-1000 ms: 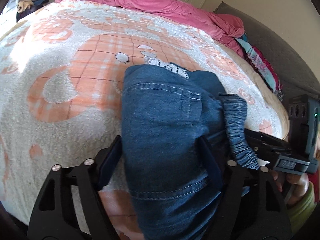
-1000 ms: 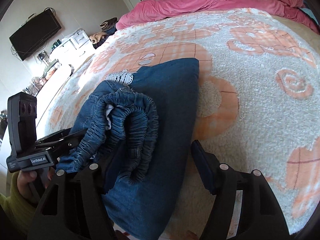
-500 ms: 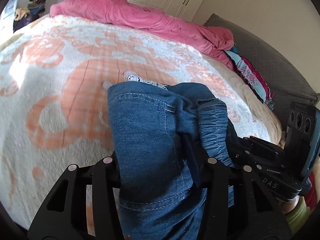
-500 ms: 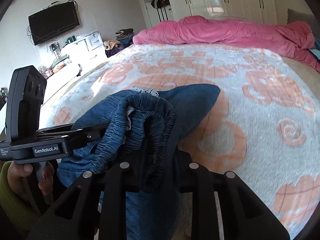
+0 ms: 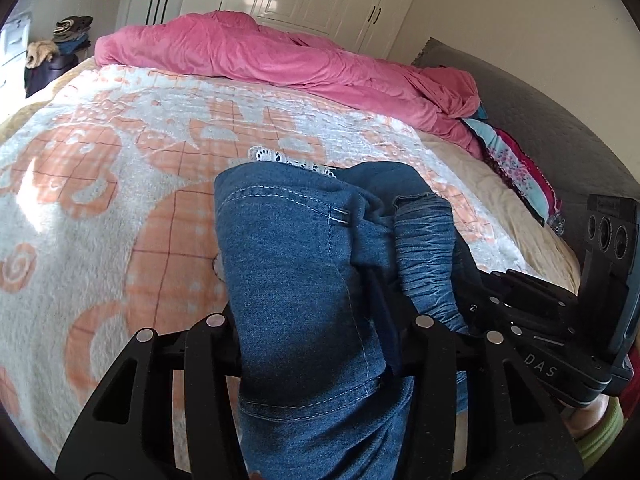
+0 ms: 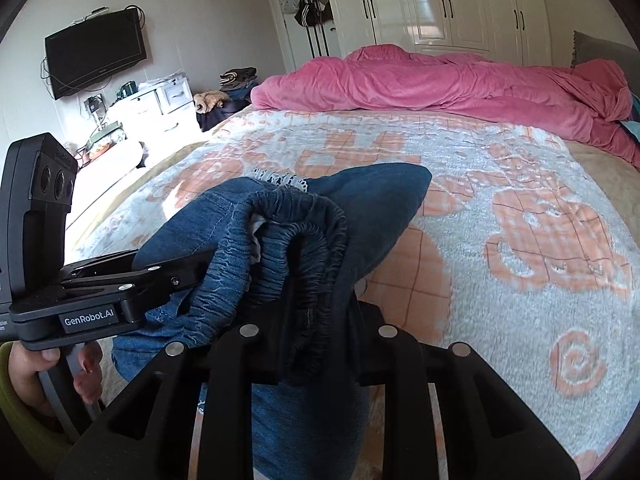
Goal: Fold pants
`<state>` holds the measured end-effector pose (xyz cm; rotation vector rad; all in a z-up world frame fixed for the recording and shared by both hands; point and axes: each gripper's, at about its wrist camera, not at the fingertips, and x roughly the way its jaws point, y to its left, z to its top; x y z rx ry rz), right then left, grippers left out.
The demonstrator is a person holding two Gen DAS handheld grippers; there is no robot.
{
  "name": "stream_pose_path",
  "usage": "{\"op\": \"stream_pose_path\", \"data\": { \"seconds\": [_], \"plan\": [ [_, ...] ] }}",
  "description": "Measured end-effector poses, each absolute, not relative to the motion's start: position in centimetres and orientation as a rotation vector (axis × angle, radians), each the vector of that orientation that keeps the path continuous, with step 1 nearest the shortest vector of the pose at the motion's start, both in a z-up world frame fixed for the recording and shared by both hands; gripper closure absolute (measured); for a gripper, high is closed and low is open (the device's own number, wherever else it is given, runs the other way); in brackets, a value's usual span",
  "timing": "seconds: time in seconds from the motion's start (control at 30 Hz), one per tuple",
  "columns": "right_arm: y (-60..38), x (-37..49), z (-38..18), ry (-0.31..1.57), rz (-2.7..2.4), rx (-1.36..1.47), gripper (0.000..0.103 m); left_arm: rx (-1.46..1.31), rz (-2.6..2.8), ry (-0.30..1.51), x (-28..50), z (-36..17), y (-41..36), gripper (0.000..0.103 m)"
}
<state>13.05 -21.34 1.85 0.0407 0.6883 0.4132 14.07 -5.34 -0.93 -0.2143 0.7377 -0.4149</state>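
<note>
On the left wrist view, the left gripper (image 5: 312, 320) is clenched on the folded blue denim pants (image 5: 296, 272), its two black jaws pressing either side of the bundle. The pants hang between the jaws above the white-and-orange patterned fleece blanket (image 5: 100, 208) covering the bed; their far end, edged with white lace trim (image 5: 292, 160), reaches toward the blanket, though contact there cannot be confirmed. The right gripper (image 5: 472, 300) enters from the right edge, just beside the gathered elastic waistband (image 5: 426, 256). A crumpled pink duvet (image 5: 280, 56) lies across the far side of the bed.

On the right wrist view, the right gripper (image 6: 316, 328) is clenched on the bunched waistband (image 6: 304, 248) of the pants (image 6: 380, 196). The left gripper (image 6: 192, 268) comes in from the left, gripping the same bundle, with a hand (image 6: 36, 368) holding its handle. White wardrobe doors (image 6: 440, 4) stand behind the bed.
</note>
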Motion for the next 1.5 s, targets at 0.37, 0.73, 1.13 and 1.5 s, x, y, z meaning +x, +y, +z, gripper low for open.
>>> {"op": "stream_pose_path", "data": {
  "seconds": [0.37, 0.73, 1.13, 1.5],
  "plan": [
    [-20.7, 16.1, -1.5, 0.775, 0.388, 0.056, 0.080, -0.219, -0.391, 0.805, 16.6, -4.3, -4.9, 0.064],
    [-22.4, 16.6, -4.4, 0.862, 0.310, 0.123, 0.054, -0.233, -0.349, 0.861, 17.1, -7.0, -4.1, 0.034],
    [-23.6, 13.0, -0.6, 0.745, 0.258, 0.099, 0.025, -0.239, -0.327, 0.771, 13.9, -2.9, -3.0, 0.011],
    [-25.3, 7.1, 4.5, 0.613, 0.234, 0.140, 0.006, -0.203, -0.297, 0.706, 7.5, 1.0, -2.1, 0.010]
  ]
}}
